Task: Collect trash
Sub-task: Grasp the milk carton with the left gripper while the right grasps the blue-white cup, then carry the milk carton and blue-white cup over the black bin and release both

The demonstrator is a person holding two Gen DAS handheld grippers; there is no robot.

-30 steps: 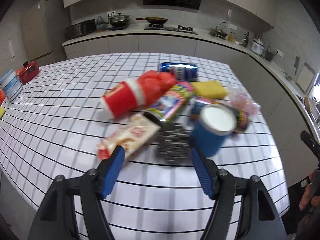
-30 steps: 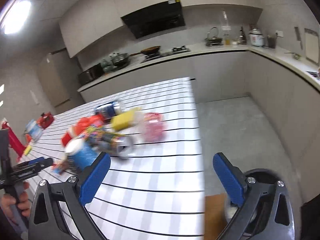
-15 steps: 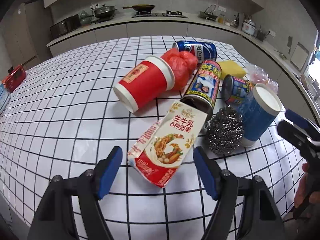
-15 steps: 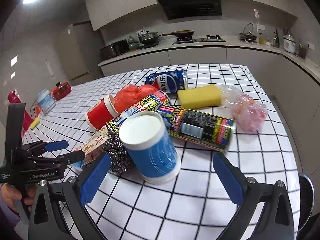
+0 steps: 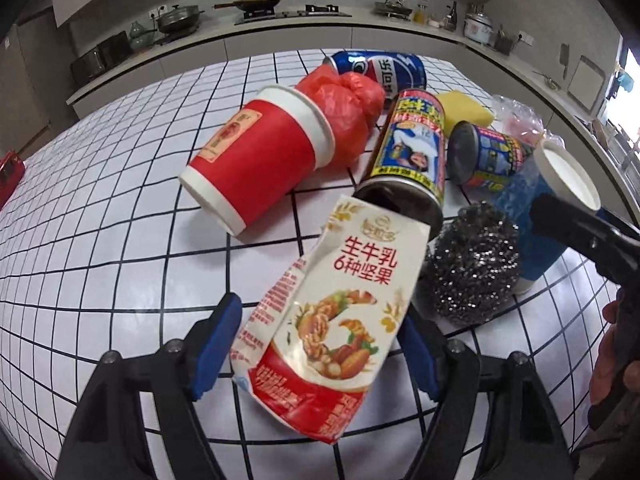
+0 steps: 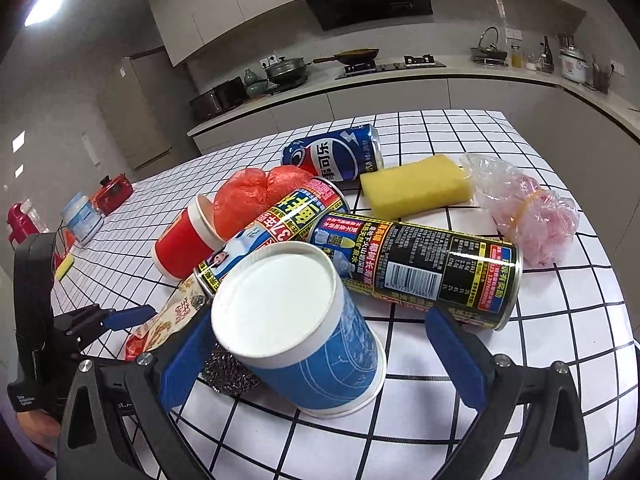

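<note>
A cream and red milk carton [image 5: 332,328] lies flat between the fingers of my left gripper [image 5: 316,344]. Its jaws are opening and the pads stand just off the carton's sides. My right gripper [image 6: 320,356] is open around an upturned blue paper cup [image 6: 304,336] that stands on the table. Behind them lie a red paper cup [image 5: 260,160], a red plastic bag [image 5: 348,116], a blue soda can [image 6: 336,152], two printed cans [image 5: 408,160] [image 6: 420,264] and a steel scourer [image 5: 472,264].
A yellow sponge [image 6: 416,186] and a clear bag of pink stuff [image 6: 528,212] lie near the right edge of the checked table [image 5: 100,240]. A white tub [image 6: 82,220] and red containers stand at its far left. A kitchen counter runs behind.
Both grippers came down and in toward the pile. The right one swung from beside the table to straddle the blue cup. The left one now straddles the carton, jaws a little wider.
</note>
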